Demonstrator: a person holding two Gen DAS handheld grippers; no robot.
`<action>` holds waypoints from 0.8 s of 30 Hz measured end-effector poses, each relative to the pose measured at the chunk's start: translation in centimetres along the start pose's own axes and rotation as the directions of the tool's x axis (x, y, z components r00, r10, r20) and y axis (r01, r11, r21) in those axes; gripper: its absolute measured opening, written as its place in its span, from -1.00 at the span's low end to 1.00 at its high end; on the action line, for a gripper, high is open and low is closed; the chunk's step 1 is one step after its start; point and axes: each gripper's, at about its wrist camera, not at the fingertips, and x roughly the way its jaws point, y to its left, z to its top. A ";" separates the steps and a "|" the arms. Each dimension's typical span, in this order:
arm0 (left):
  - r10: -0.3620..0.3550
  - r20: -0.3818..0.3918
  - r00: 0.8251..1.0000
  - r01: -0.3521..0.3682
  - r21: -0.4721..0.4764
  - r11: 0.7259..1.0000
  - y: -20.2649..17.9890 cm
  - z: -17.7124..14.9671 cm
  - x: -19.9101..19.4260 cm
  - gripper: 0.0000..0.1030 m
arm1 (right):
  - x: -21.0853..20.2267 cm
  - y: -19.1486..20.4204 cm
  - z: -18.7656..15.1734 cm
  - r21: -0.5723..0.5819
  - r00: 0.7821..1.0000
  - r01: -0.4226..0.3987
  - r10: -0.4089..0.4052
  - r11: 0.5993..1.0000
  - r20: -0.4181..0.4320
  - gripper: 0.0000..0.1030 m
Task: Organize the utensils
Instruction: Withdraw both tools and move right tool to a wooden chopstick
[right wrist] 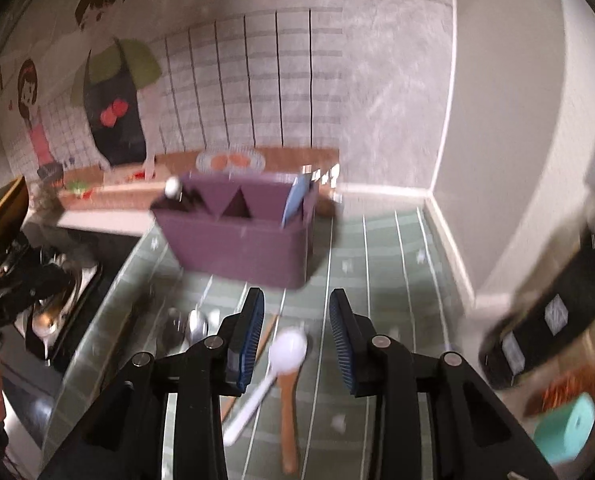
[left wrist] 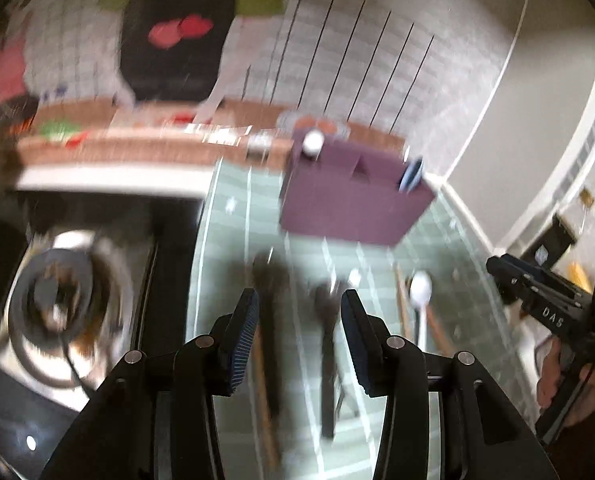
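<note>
A purple utensil caddy stands at the back of the green mat, with a white-tipped utensil and a blue utensil standing in it. On the mat lie a white spoon, a wooden spoon, a black spoon and a dark ladle. My left gripper is open above the black spoon. My right gripper is open above the white spoon. The right gripper also shows at the right edge of the left wrist view.
A sink with a metal bowl lies left of the mat. A wall with a cartoon mural runs behind. A teal cup and a black device are at the right. Metal spoons lie at the mat's left.
</note>
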 end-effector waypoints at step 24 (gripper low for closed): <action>0.102 -0.044 0.994 -0.104 -0.047 0.993 1.9 -12.7 -3.3 -0.15 | 0.8 7.5 -13.0 0.091 0.979 -0.081 0.096 0.993 -0.179 -0.48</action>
